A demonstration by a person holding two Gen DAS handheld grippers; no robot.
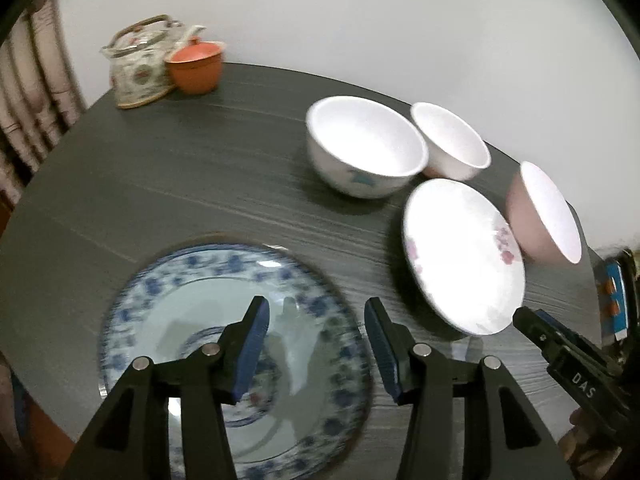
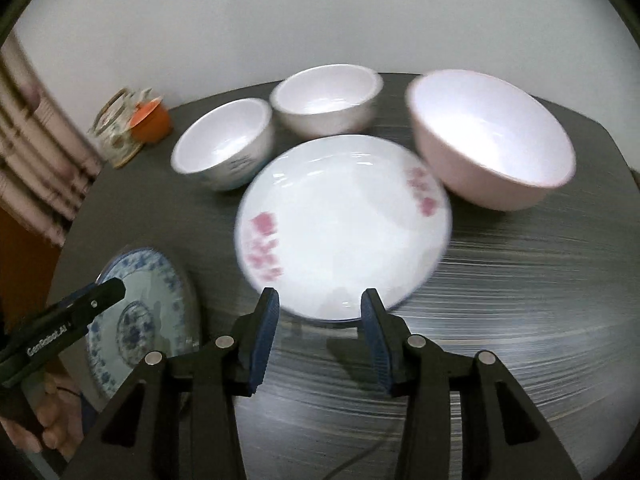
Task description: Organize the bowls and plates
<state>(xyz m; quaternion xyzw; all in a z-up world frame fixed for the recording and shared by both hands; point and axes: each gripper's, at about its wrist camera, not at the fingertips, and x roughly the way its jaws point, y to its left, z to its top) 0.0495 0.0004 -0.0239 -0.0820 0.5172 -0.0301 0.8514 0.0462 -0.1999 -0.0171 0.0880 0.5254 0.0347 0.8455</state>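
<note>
left claw [image 1: 316, 320] released, empty, over blue-patterned glazed plate [image 1: 192, 292] | right claw [image 2: 318, 312] released, empty, at near rim of white pink-flowered plate [image 2: 344, 224] | step: likely choosing first pickup | beyond: three bowls unstacked on grey surface [image 2: 520, 320] | next: pinch a rim squarely

The right gripper [image 1: 524, 320], seen at the edge of the left wrist view, carries the white letters "DAS" on its black body. The left gripper [image 2: 116, 290], seen in the right wrist view, carries "GenRobot.AI" in white along its side.
</note>
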